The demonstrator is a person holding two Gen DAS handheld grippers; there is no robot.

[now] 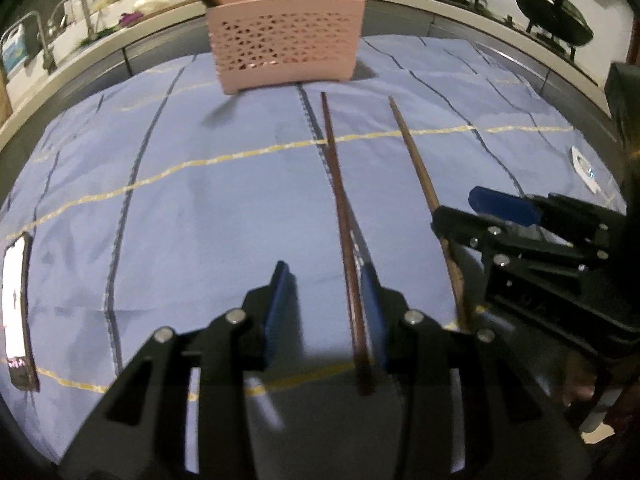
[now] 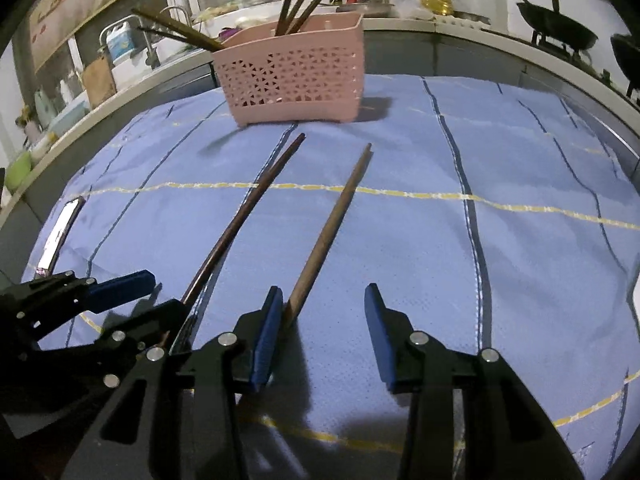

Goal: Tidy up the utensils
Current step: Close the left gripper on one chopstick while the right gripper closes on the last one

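Two brown chopsticks lie on the blue cloth, pointing toward a pink perforated utensil basket [image 1: 286, 40] that holds several chopsticks. The darker chopstick [image 1: 340, 208] runs between my left gripper's [image 1: 326, 304] open fingers, close against the right finger. The lighter chopstick [image 1: 420, 176] lies to its right. In the right wrist view the lighter chopstick [image 2: 332, 224] ends against the left finger of my open right gripper [image 2: 322, 312], inside the gap. The darker chopstick [image 2: 248, 220] and the basket [image 2: 294, 72] also show there. Both grippers sit low over the cloth, side by side.
A phone [image 1: 16, 312] lies on the cloth at the left, also in the right wrist view [image 2: 60, 236]. A small white object [image 1: 582, 166] sits at the cloth's right. Behind the table runs a counter with a sink tap [image 1: 36, 36], bottles and woks [image 1: 552, 16].
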